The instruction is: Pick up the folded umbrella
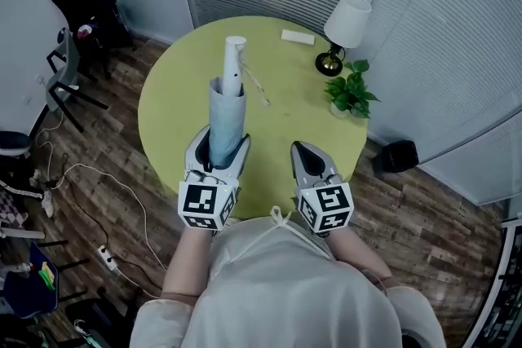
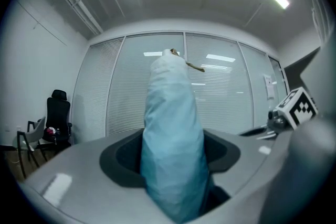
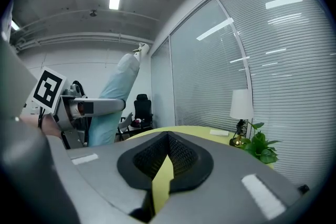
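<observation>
The left tool (image 1: 218, 146) is clenched on the folded umbrella (image 1: 226, 114), its two jaws pressing the pale blue fabric sleeve from either side near the lower end. From that grip the umbrella rises forward and upward out of the jaws, ending in a white handle (image 1: 233, 65) well beyond the fingertips, with a thin strap (image 1: 256, 85) trailing to the handle's right. The right tool (image 1: 298, 149) sits just beside the left one, apart from the umbrella; its jaws are drawn almost together, leaving only a thin slit with nothing gripped, and the yellow-green round counter (image 1: 175, 98) shows through the gap. Ahead of the right tool, at the counter's far edge, stand a white-shaded lamp (image 1: 343, 27) and a small leafy plant (image 1: 350, 92), with a flat white object (image 1: 298, 36) left of the lamp
</observation>
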`<action>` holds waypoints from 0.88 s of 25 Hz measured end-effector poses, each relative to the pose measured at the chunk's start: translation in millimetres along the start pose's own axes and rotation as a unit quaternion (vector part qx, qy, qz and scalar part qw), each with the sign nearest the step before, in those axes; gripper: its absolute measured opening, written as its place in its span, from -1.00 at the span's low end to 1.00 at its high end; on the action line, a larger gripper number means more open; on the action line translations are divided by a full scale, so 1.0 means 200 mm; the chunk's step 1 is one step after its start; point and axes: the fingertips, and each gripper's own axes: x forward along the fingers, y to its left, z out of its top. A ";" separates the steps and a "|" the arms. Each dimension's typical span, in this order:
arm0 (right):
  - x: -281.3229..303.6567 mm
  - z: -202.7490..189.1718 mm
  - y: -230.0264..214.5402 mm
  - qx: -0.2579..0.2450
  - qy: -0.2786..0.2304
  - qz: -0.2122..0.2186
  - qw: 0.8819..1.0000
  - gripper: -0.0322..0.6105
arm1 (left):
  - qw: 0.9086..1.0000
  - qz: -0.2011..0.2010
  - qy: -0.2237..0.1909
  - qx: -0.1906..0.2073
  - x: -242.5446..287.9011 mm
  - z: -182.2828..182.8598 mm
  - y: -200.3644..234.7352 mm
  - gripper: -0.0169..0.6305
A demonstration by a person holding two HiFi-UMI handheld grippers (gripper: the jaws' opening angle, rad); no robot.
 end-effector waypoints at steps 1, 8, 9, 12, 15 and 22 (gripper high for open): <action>-0.01 0.01 0.00 0.000 -0.006 0.000 1.000 -0.90 | 1.000 0.001 0.001 0.001 -0.01 0.00 0.00 -0.04; -0.02 0.01 0.00 -0.002 -0.010 -0.006 1.000 -0.90 | 1.000 0.009 0.007 -0.002 -0.03 -0.03 -0.01 -0.04; -0.02 0.00 0.00 -0.001 -0.007 -0.007 1.000 -0.90 | 1.000 0.010 0.008 -0.003 -0.03 -0.03 -0.01 -0.04; -0.01 -0.02 -0.02 0.002 0.002 -0.014 1.000 -0.90 | 1.000 0.015 0.012 -0.003 -0.03 -0.05 -0.01 -0.05; -0.02 -0.04 -0.02 0.007 0.007 -0.023 1.000 -0.90 | 1.000 0.018 0.015 -0.006 -0.04 -0.07 -0.01 -0.04; -0.03 -0.05 0.00 -0.003 0.010 -0.024 1.000 -0.90 | 1.000 0.016 0.020 -0.015 -0.05 -0.10 -0.03 -0.04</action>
